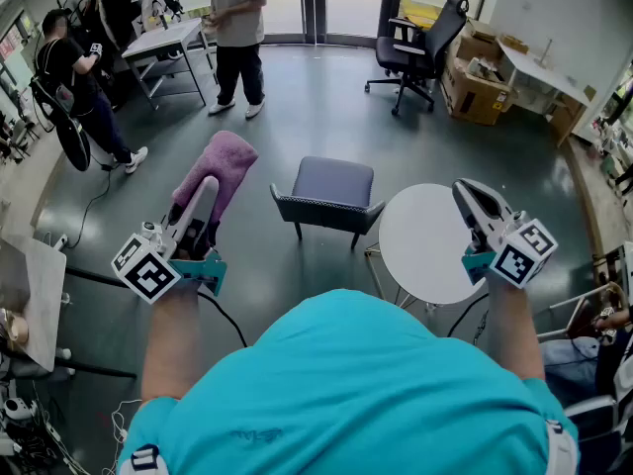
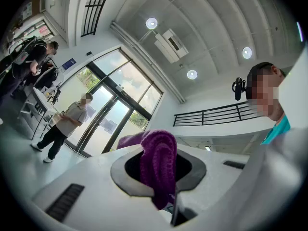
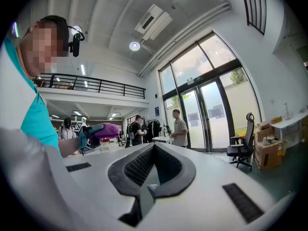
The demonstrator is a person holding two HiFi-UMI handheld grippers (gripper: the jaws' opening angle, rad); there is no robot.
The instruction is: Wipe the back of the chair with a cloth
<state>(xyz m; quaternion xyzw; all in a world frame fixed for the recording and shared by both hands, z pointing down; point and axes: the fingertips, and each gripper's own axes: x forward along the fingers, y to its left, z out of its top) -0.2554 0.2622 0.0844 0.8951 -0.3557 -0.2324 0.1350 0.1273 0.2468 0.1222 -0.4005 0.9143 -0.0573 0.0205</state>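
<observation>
While the left gripper [image 1: 201, 198] is clamped on the purple cloth [image 1: 220, 166], with a fold bulging up between its jaws and the rest flopping past the tips, we hold it raised above the floor, well apart from the chair [image 1: 331, 188]. The chair stands ahead of us, just beside the round white table [image 1: 420, 255]. We take the dark band along its near edge to be its back, facing us. The right gripper [image 1: 473, 198] is squeezed closed on nothing and hangs over the table.

To do this step well, we judge we should bring the cloth down and across to the right until the loose wad, not the hard jaw tips, meets the back. Then we would press lightly and sweep along its length in overlapping passes. The grip looks firm, yet dragging over the upholstery could tug the cloth free, so modest pressure seems wise. The right gripper could steady the chair if it slides.
</observation>
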